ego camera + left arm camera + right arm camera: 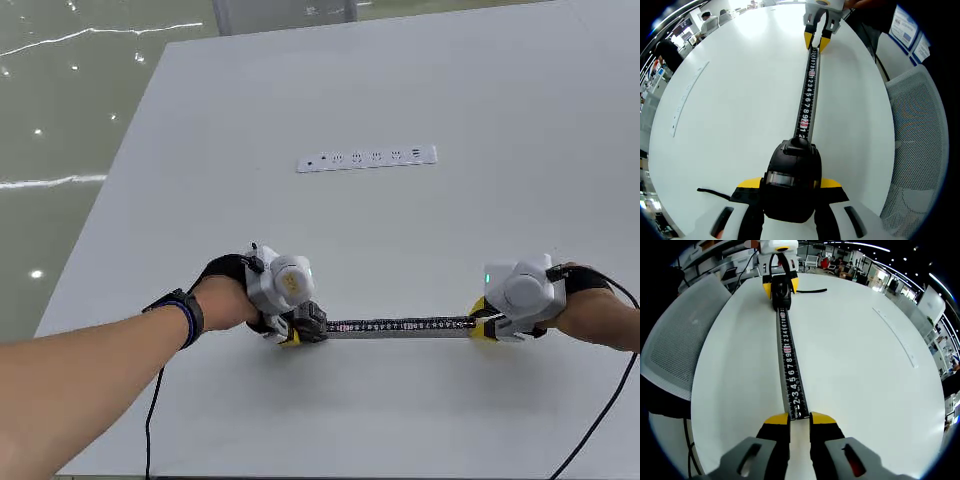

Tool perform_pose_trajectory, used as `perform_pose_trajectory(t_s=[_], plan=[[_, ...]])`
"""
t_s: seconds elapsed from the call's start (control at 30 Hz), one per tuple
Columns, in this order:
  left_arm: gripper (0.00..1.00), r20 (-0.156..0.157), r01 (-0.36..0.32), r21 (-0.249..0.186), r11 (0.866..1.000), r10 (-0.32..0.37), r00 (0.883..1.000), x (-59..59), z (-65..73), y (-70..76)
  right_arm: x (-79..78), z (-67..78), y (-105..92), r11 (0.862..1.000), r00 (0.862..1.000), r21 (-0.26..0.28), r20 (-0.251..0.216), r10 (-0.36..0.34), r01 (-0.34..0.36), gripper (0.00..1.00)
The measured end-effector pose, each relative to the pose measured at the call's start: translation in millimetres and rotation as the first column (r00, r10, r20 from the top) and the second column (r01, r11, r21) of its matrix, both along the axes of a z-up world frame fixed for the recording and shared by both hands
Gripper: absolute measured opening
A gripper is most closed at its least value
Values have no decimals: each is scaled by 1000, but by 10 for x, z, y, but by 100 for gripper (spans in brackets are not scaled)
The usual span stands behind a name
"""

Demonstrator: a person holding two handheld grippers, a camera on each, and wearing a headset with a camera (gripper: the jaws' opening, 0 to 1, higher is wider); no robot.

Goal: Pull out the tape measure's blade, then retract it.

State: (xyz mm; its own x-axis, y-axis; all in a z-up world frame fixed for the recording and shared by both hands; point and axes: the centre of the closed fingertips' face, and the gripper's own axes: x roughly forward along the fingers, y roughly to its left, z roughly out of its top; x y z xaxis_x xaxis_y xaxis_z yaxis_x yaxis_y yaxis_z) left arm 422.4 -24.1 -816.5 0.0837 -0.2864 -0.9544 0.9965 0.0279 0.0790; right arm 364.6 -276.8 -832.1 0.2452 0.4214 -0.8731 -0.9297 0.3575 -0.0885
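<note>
- Clamped around the tape measure case [792, 165]: left gripper [791, 186], near the bench's [400, 90] front edge.
- Nearly closed, pinching the blade [789, 360] by its tip: right gripper [800, 419]; blade stretched flat between both.

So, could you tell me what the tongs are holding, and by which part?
Left tongs clamp the tape measure's black case; right tongs pinch the blade's tip.

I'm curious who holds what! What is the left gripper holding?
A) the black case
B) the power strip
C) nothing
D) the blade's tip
A: the left gripper is shut on the case, while the right gripper pinches the blade by its tip.
</note>
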Motion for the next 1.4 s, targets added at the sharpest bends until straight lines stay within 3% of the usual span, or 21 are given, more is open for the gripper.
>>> perform_pose_trajectory(t_s=[0.33,0.87,1.07,1.23,1.4], plan=[[36,2,6,3,1000,-6,1000,-6,1,2,-17,-8,-147,1000,1000,-13,-8,2,-2,13],[36,5,21,6,1000,-21,1000,-2,-7,-5,-45,18,-114,1000,1000,-10,-1,-8,8,15],[37,8,19,0,1000,-19,1000,-4,-3,-8,-37,14,-110,999,1000,-49,11,4,-4,16],[37,17,30,24,999,-31,999,-3,-2,3,-43,14,-114,999,1000,-48,20,-24,25,16],[38,20,38,38,999,-39,999,-6,6,14,-44,21,-132,994,995,-42,19,-100,100,16]])
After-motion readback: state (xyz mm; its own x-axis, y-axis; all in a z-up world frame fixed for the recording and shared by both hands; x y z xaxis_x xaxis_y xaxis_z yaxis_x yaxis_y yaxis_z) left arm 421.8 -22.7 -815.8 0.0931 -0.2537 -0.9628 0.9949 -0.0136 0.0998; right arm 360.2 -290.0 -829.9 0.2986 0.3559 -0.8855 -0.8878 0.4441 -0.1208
